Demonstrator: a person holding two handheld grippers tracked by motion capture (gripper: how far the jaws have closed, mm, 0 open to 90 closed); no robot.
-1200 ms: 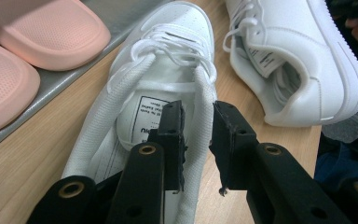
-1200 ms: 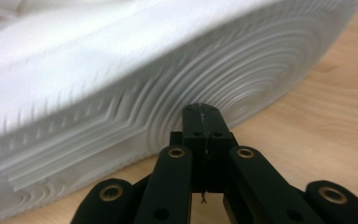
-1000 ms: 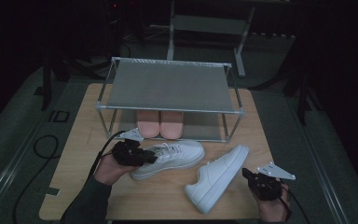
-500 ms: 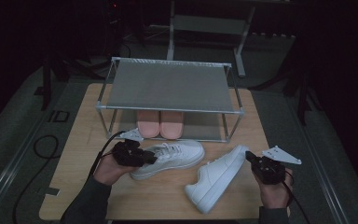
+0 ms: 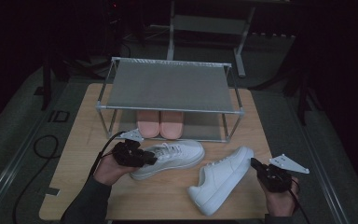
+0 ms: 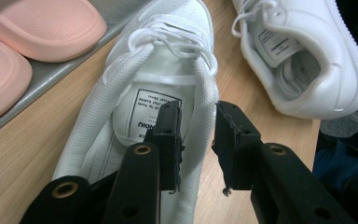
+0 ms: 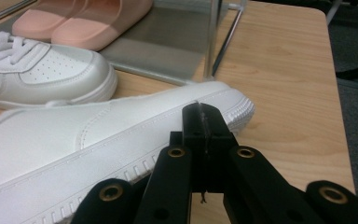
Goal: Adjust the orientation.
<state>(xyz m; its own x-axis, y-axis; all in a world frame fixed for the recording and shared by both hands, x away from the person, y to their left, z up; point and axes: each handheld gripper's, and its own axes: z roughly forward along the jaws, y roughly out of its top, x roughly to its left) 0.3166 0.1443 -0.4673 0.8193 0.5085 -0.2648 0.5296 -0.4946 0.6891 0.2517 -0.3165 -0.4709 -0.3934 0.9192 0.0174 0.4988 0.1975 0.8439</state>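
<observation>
Left tongs (image 6: 196, 140) sit at the heel opening of the left sneaker (image 5: 170, 157). One jaw is inside the shoe over the printed insole label, the other outside the padded collar wall, so the collar stands between them. The jaws have just been opening, and a gap shows between the outer jaw and the collar, so there is no grip. In the high view the left tongs (image 5: 145, 157) meet the shoe's heel end, with the toe pointing away from them toward the right sneaker (image 5: 221, 179).

Right tongs (image 7: 204, 128) are closed, pads together with nothing between them. They are just beside the right sneaker's toe, at its outer sidewall; contact cannot be judged.

Both sneakers rest on the wooden tabletop (image 5: 79, 158). Beyond both tongs stands a metal shoe rack (image 5: 168, 86), with pink slippers (image 5: 160, 123) on its lower shelf.
</observation>
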